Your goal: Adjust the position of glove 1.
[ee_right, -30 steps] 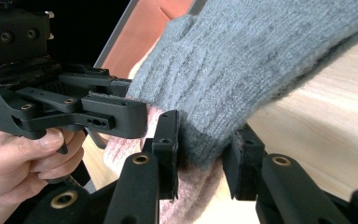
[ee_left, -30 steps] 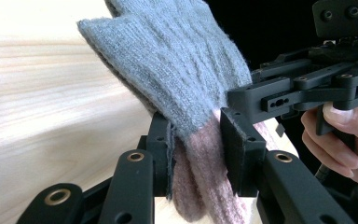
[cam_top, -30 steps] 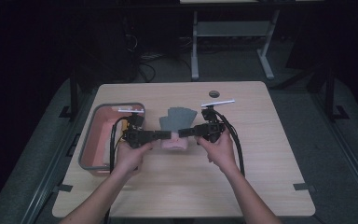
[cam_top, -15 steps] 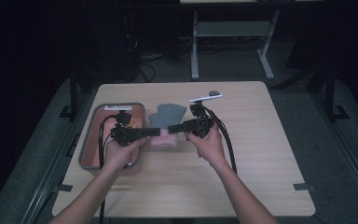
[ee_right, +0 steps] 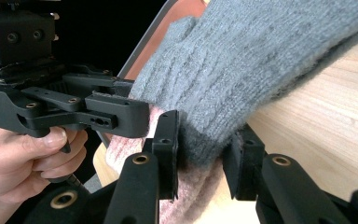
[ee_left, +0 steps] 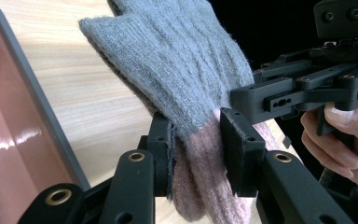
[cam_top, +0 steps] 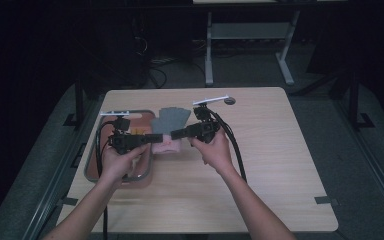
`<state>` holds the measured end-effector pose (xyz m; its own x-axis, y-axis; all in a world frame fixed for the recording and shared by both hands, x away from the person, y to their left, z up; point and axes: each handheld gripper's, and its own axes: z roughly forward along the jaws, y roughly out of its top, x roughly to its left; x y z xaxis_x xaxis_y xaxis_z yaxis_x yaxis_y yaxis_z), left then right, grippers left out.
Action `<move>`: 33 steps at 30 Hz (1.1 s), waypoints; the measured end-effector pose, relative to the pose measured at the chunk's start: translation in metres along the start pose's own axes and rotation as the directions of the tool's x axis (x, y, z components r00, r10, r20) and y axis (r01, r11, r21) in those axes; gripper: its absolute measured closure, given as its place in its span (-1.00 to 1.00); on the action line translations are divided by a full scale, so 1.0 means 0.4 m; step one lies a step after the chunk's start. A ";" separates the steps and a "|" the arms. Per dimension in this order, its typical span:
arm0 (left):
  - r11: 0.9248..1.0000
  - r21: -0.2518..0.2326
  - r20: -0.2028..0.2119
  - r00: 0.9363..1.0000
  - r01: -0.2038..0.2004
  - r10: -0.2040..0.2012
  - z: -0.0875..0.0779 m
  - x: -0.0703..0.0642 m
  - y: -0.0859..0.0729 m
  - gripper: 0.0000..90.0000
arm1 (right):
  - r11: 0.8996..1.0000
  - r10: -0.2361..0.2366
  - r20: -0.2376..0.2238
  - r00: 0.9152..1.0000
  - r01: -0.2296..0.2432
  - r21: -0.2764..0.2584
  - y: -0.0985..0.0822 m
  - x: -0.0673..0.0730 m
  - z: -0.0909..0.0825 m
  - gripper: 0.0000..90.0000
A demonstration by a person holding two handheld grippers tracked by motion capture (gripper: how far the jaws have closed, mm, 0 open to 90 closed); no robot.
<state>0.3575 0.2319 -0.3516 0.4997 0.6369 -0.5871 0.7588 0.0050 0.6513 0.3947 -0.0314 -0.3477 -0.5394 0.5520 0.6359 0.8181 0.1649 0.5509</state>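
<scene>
Two grippers meet at the middle of the pale wood-grain worktop (cam_top: 280,165), and both pinch the same knitted glove (cam_top: 169,131). The glove is soft, ribbed wool: grey over the hand and fingers, changing to dusty pink at the cuff. In the high view it lies just right of a shallow tray (cam_top: 92,170), with its grey fingers pointing to the far side and its pink cuff nearest the grippers.

The left gripper (ee_left: 196,140) is made of matte black, angular links with brass-coloured pivot pins. Its two flat pads are pressed onto the glove right where grey turns to pink, so the fabric bunches between them and the pink cuff hangs down below. The right gripper (ee_right: 204,147) has the same build and clamps the same band from the opposite side, with grey knit bulging above its pads and pink showing beneath.

In the high view the left gripper (cam_top: 152,138) reaches in from the left over the tray's right edge, and the right gripper (cam_top: 175,133) comes from the right, their tips almost touching at the cuff. The tray has a grey rounded rim and a glossy reddish-brown floor. A small dark disc (cam_top: 229,101) lies near the far edge of the worktop, well apart from the glove.
</scene>
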 end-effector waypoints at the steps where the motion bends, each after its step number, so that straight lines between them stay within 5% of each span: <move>1: 1.000 -0.004 0.000 1.000 0.005 -0.005 -0.002 0.001 0.000 0.48 | 1.000 -0.006 0.001 1.000 0.006 0.001 0.002 0.000 0.002 0.52; 33: 0.999 -0.035 -0.039 0.999 0.021 -0.022 -0.083 0.046 0.002 0.48 | 0.999 -0.037 -0.030 0.999 0.038 0.037 0.047 0.048 0.080 0.52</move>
<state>0.3535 0.2693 -0.3460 0.4657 0.6666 -0.5821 0.7540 0.0454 0.6553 0.4061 0.0087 -0.3423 -0.5751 0.5207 0.6310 0.8038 0.2162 0.5542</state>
